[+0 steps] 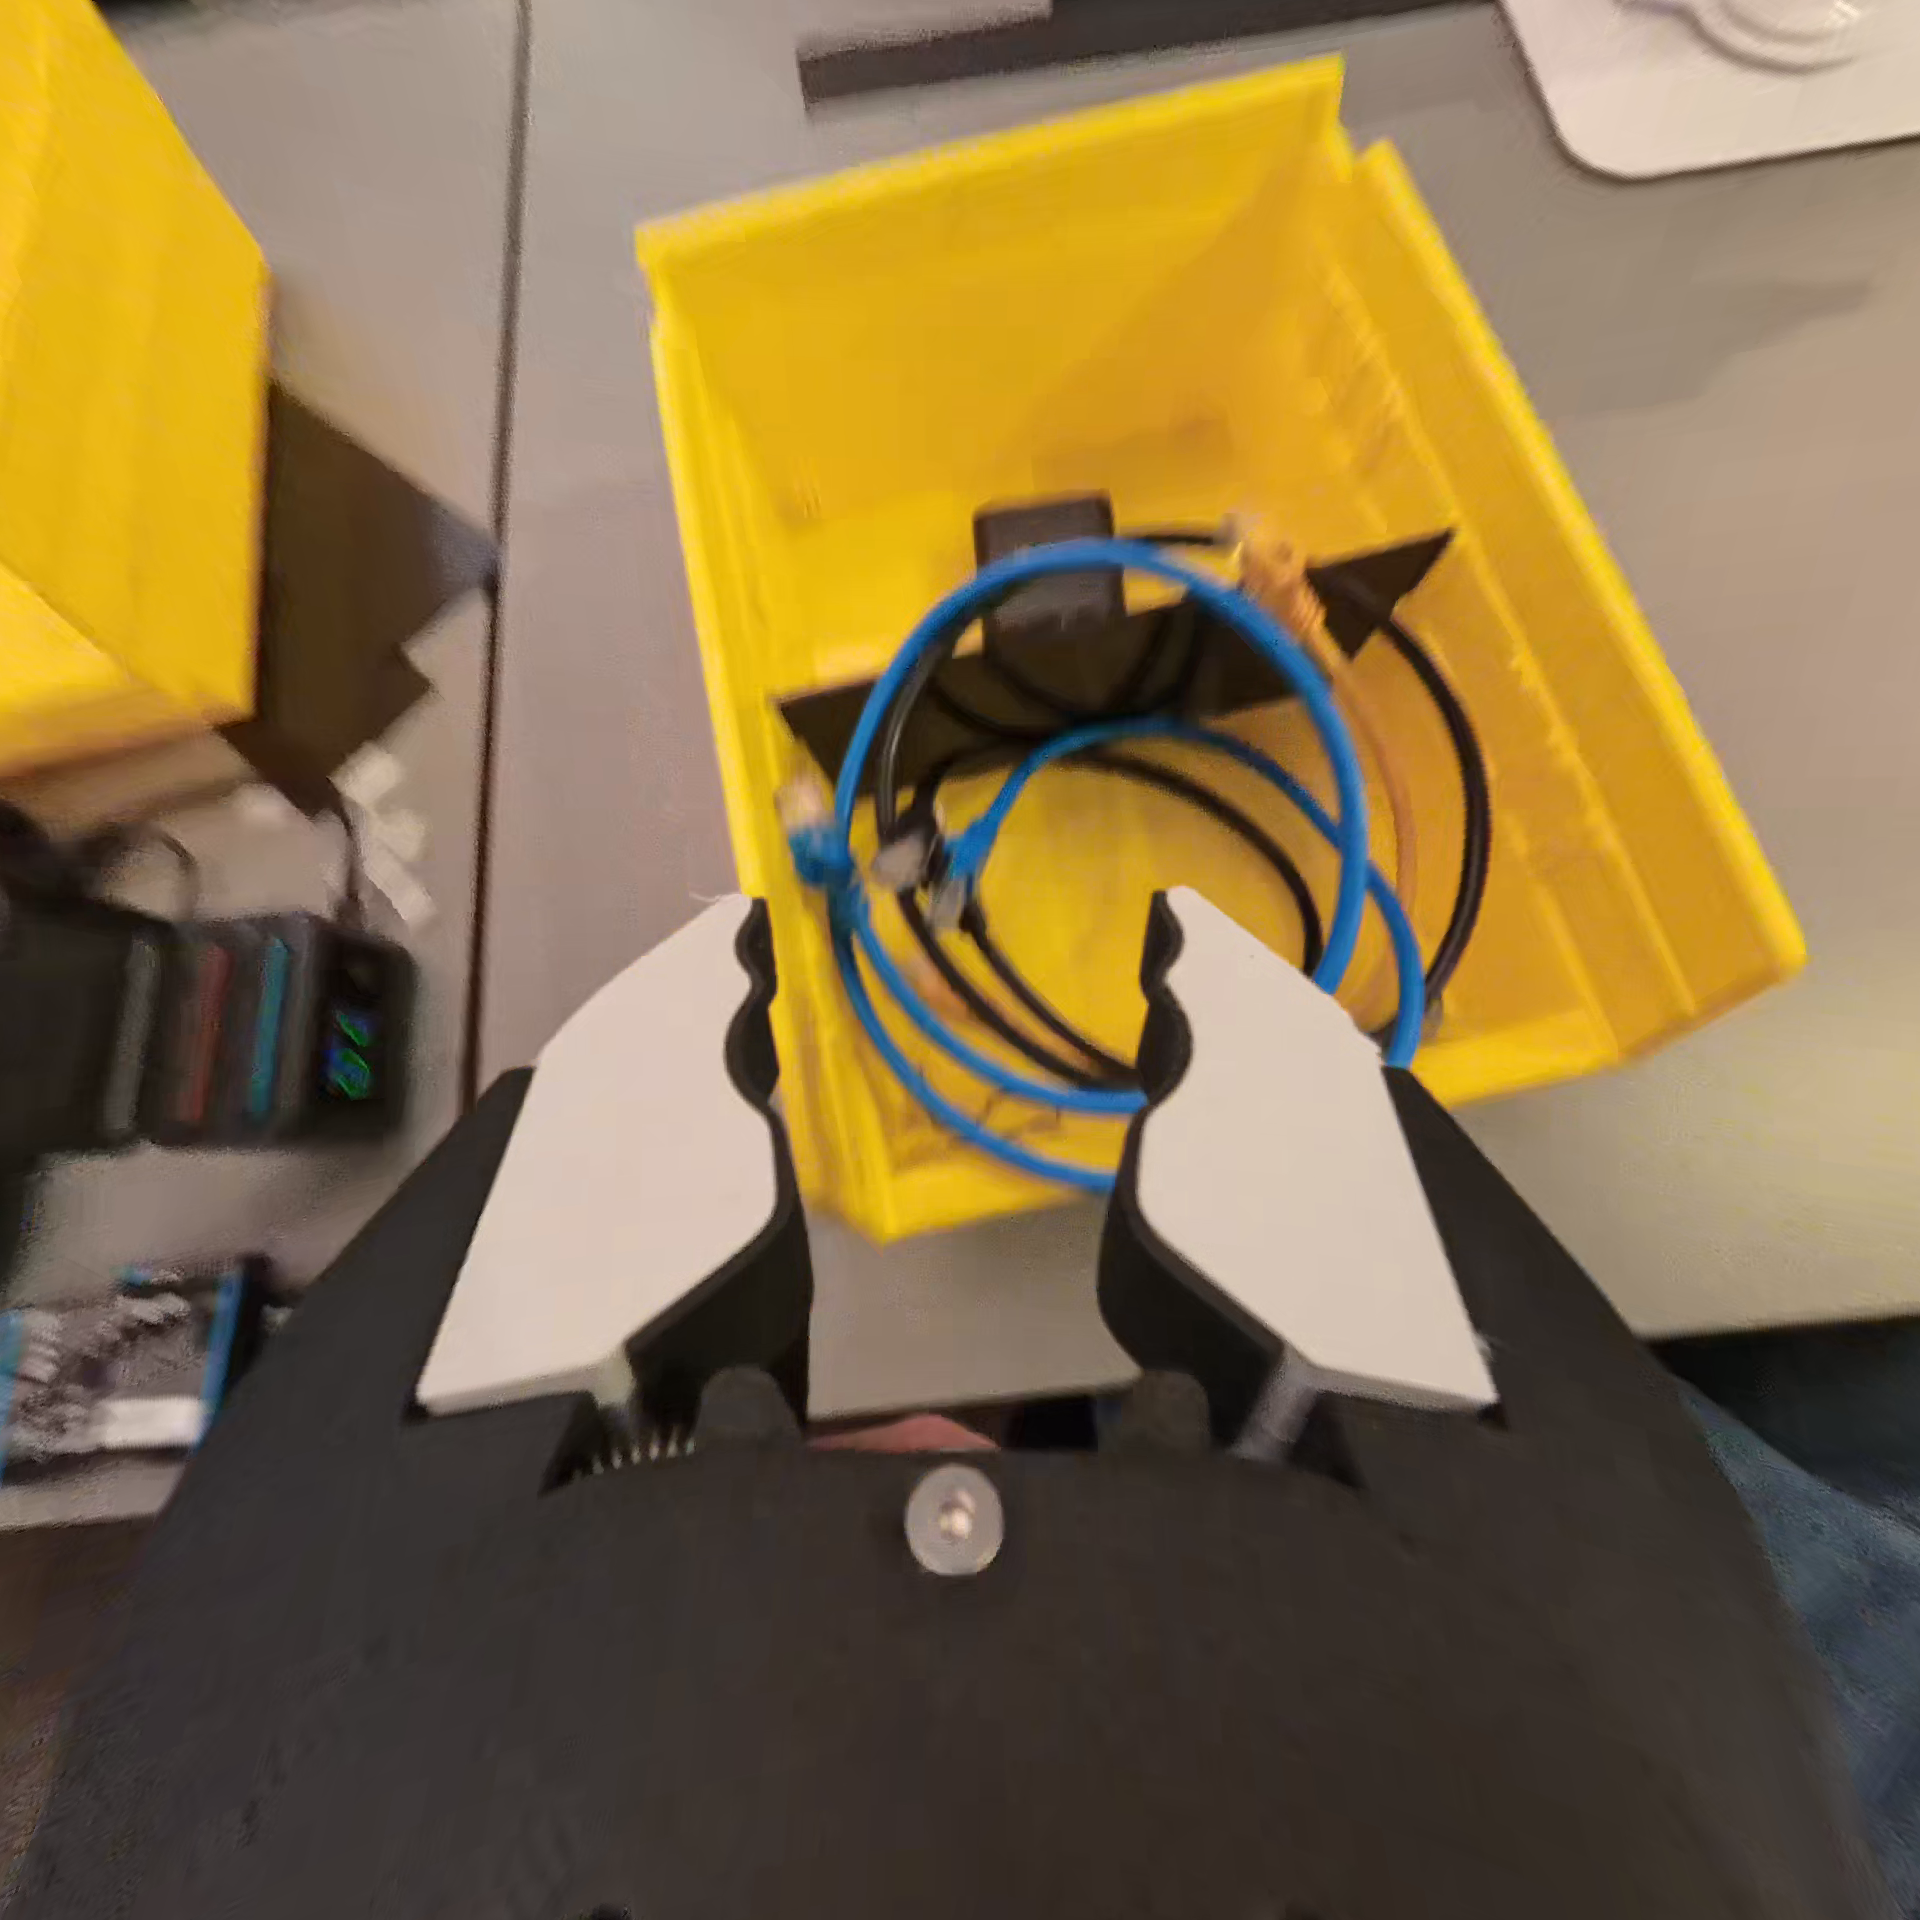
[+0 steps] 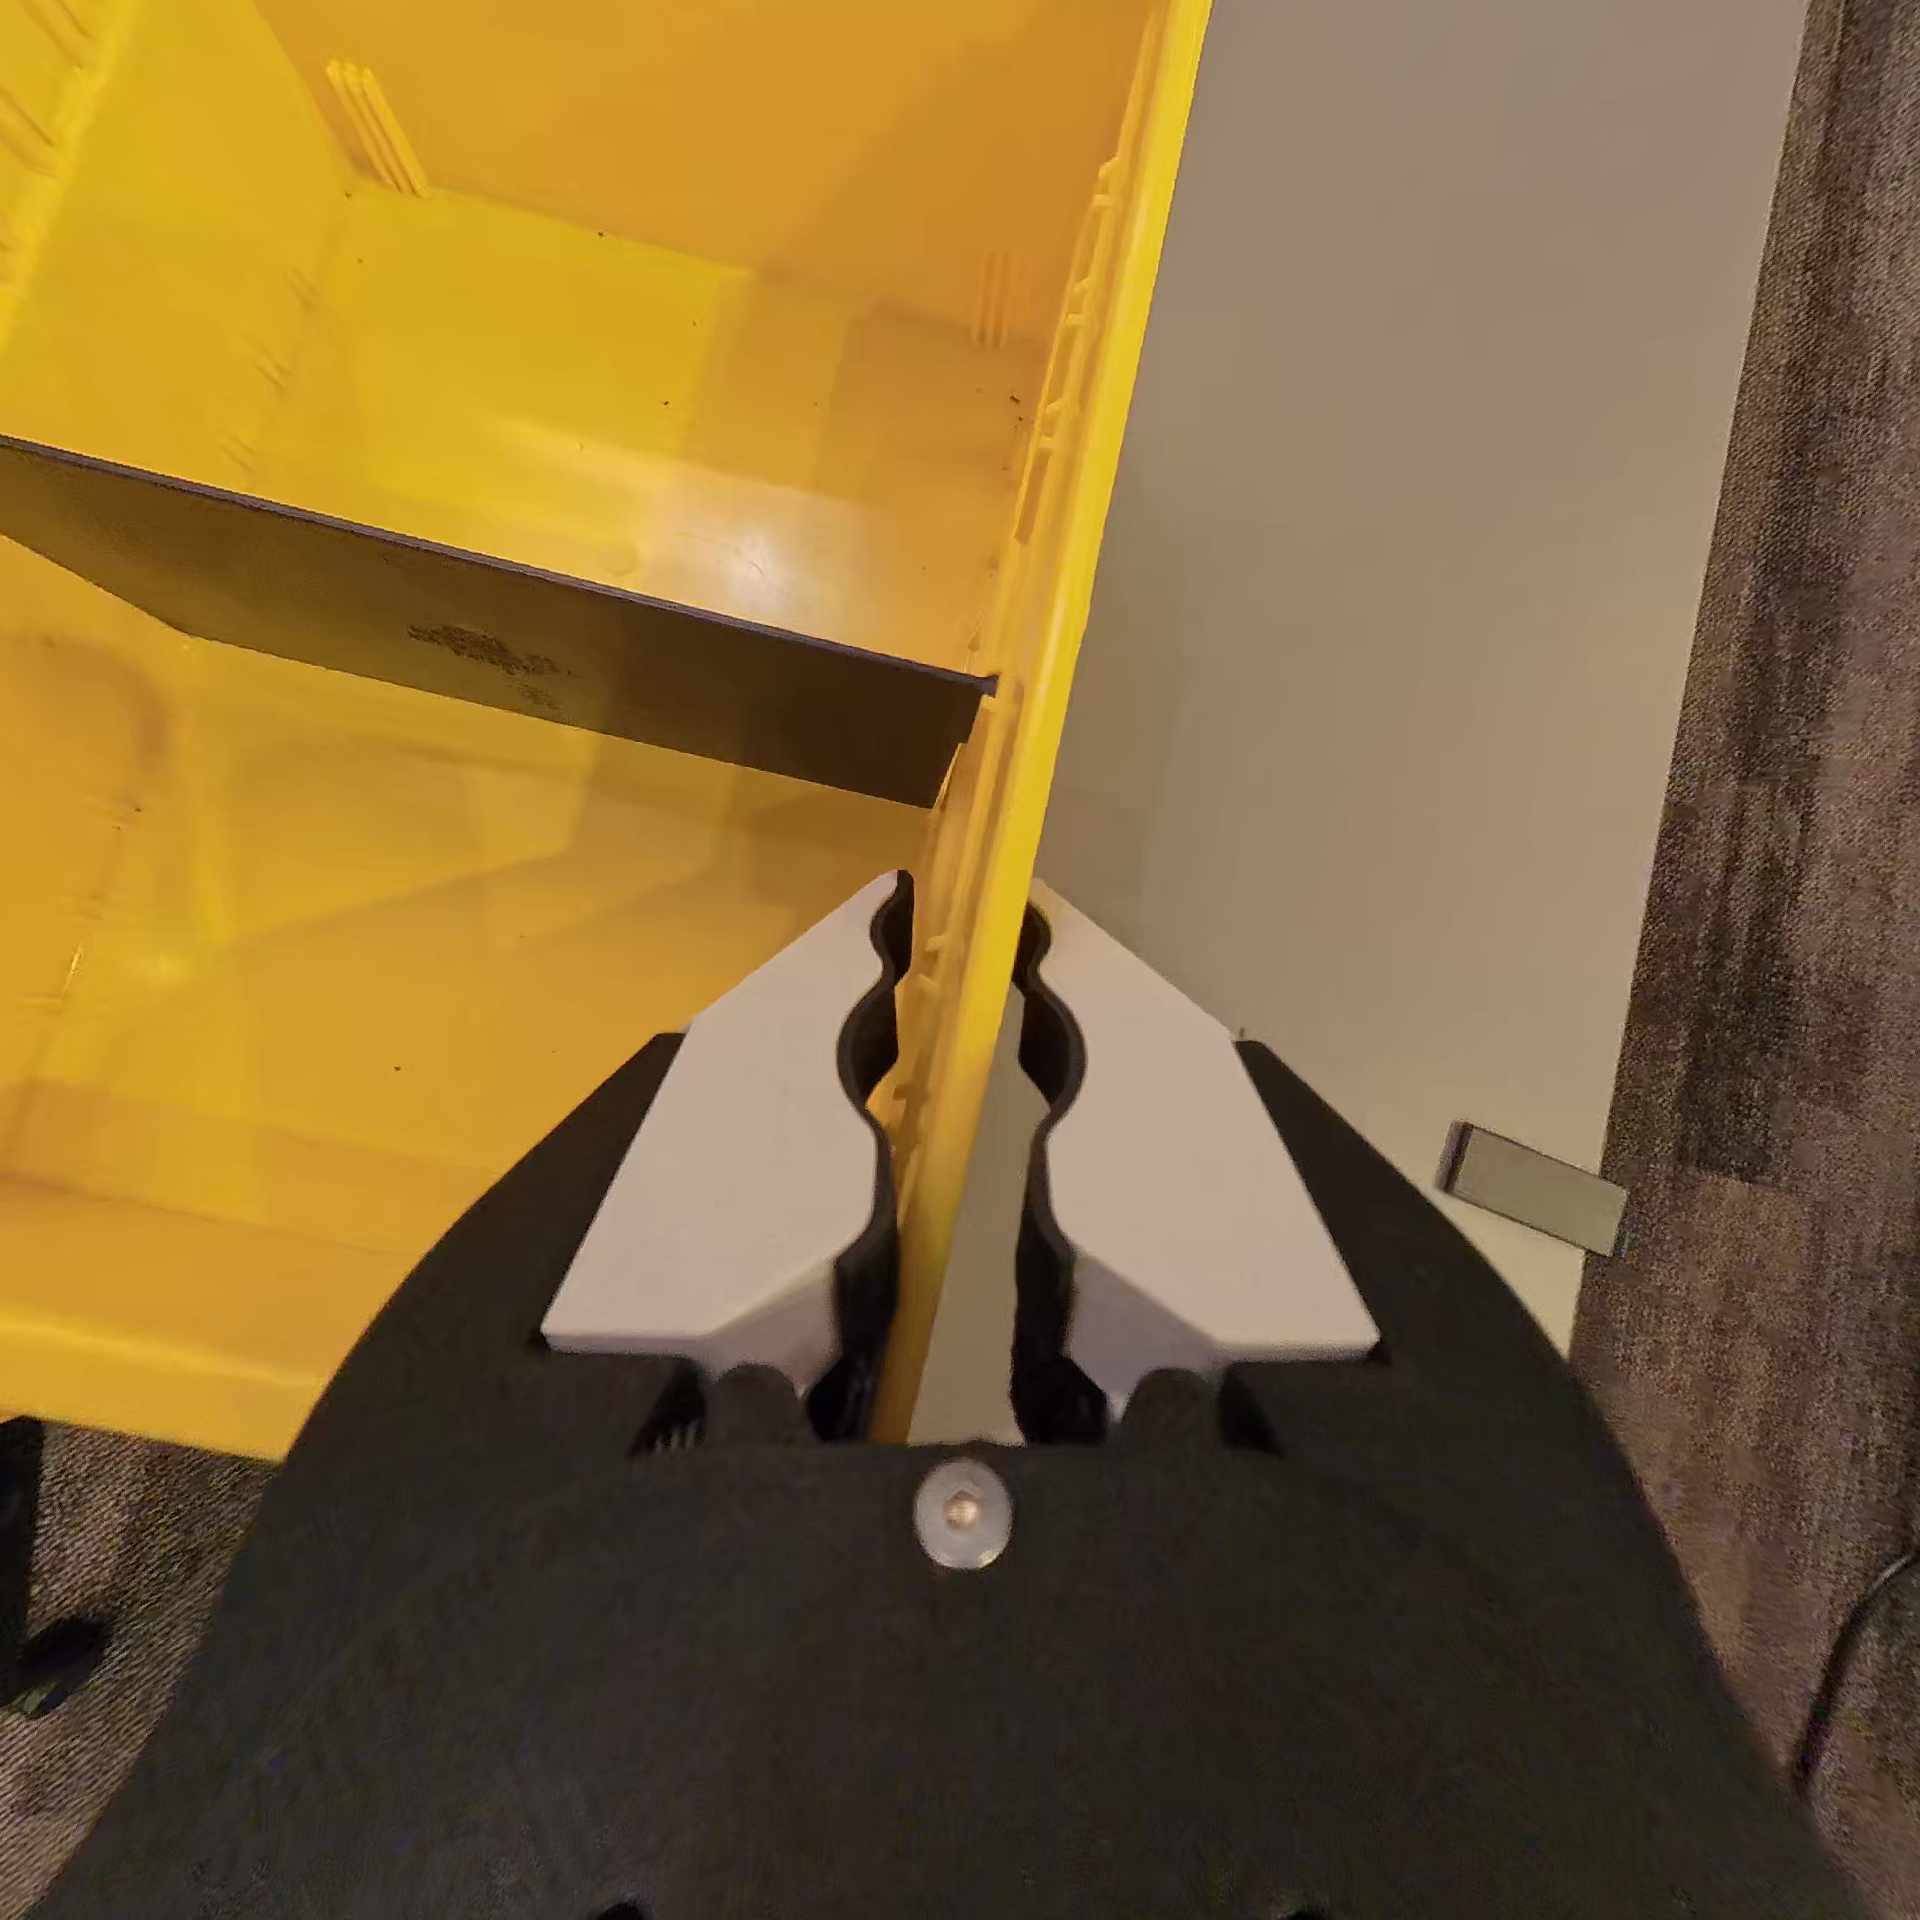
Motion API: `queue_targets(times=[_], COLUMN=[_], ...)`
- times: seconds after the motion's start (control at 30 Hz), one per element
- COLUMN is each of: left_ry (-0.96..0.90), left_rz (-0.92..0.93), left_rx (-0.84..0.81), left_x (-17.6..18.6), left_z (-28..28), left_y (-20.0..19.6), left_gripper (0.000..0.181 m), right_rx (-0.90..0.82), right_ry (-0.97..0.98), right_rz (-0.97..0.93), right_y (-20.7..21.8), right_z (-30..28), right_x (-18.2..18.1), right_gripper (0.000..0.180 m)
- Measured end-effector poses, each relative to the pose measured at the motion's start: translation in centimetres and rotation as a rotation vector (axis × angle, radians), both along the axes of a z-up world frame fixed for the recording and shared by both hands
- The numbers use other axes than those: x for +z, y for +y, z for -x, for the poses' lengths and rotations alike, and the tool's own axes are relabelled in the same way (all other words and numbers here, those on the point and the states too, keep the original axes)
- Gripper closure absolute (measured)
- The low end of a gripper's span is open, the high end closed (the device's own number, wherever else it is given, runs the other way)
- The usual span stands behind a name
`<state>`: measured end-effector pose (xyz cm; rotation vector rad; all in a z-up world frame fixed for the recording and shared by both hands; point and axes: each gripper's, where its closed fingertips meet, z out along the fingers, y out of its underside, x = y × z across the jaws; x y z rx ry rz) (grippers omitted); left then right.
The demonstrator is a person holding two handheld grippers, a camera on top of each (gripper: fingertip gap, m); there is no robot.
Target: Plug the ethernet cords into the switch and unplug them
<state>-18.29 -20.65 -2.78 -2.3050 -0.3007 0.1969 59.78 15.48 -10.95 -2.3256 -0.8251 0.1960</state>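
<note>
The left gripper is hovering over the near end of an open yellow plastic storage bin that is standing on the grey tabletop, and its white-faced fingers are spread wide with nothing between them. Coiled ethernet cords are lying in the bin's near compartment, in front of a black divider panel: a blue cord looped in two or three turns, a thin black cord and an orange-tan cord, partly blurred. Clear plug ends are resting near the left wall of the bin, just beyond the left fingertip. A small black box is sitting behind the divider; whether it is the switch cannot be told. In the right wrist view, the right gripper is closing narrowly on the right wall of a yellow bin, one finger inside and one outside, apparently steadying it; whether this is the same bin cannot be told. The cords are likely light, limp and springy, so a grip on the cable would let the plug swing. The stiff moulded plug body is probably the best hold, keeping clear of its fragile latch tab.
</note>
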Motion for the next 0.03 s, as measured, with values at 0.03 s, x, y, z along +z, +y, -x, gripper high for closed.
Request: queue_targets(times=[0.03], left_ry=[-0.087], left_rz=[0.022], left_rx=[-0.007], left_x=[-1.05], left_z=[0.22], left_y=[-1.03], left_gripper=[0.118], right_rx=[-0.003], right_ry=[-0.014], right_rz=[-0.011], right_y=[0.10], right_z=[-0.14], right_x=[0.06], right_gripper=[0.161])
